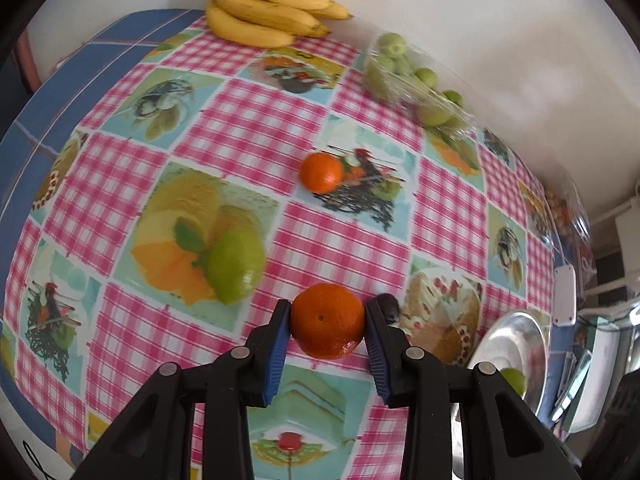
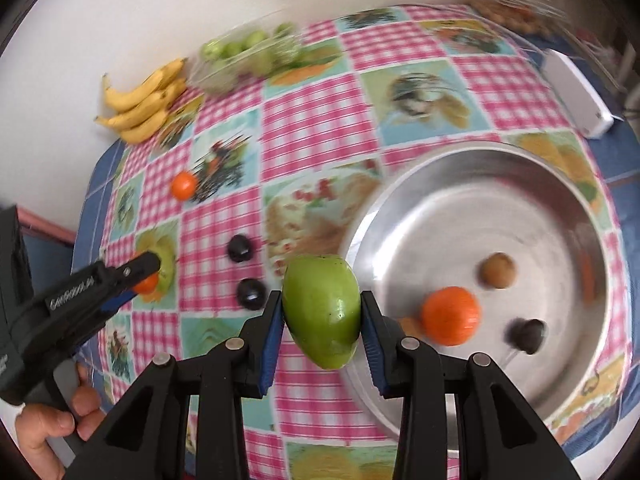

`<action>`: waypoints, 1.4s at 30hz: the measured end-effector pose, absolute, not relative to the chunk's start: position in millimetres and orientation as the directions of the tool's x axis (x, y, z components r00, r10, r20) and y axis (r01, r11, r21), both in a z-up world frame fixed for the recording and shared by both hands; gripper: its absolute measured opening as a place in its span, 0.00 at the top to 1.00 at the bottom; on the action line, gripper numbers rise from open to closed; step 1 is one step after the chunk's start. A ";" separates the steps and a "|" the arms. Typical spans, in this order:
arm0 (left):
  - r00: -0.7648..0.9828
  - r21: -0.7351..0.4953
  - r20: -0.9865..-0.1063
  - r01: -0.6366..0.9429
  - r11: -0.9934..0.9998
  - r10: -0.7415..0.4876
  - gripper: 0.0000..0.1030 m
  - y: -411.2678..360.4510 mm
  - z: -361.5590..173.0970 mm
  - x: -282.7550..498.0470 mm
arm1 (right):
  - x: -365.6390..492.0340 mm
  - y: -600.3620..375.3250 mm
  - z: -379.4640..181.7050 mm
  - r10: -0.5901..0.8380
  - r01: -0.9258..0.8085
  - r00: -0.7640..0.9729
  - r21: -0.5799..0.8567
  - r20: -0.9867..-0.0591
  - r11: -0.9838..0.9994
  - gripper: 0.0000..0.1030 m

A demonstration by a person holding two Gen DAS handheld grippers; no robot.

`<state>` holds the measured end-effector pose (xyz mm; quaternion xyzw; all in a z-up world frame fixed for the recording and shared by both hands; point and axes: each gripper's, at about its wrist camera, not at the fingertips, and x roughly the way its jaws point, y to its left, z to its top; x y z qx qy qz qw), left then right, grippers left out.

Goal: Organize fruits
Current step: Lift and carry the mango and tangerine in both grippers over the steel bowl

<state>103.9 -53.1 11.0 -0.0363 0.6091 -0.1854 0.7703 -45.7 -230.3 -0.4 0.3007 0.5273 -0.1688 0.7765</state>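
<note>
My left gripper is shut on an orange mandarin, lifted a little above the checked tablecloth. A second mandarin lies further out on the cloth. My right gripper is shut on a green mango, which hangs at the left rim of a round metal plate. Inside the plate lie a mandarin, a small brown fruit and a dark plum. Two dark plums sit on the cloth left of the mango. The right wrist view is blurred.
A bunch of bananas and a clear tub of small green fruits stand along the wall at the table's far edge. A white box lies beyond the plate. A person's hand holds the left gripper at lower left.
</note>
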 end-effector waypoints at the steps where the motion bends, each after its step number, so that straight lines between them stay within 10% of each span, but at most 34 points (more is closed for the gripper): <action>1: 0.186 -0.282 -0.924 0.257 0.924 -0.334 0.63 -58.9 11.5 100.8 | -49.5 -236.2 -0.3 0.044 0.592 0.385 0.283 -0.922 0.754 0.62; 42: 0.149 -0.108 -0.937 0.734 0.671 -0.315 0.63 -218.0 -11.2 -14.5 | -137.6 -347.6 -40.3 -0.045 0.855 0.261 0.209 -0.964 0.475 0.62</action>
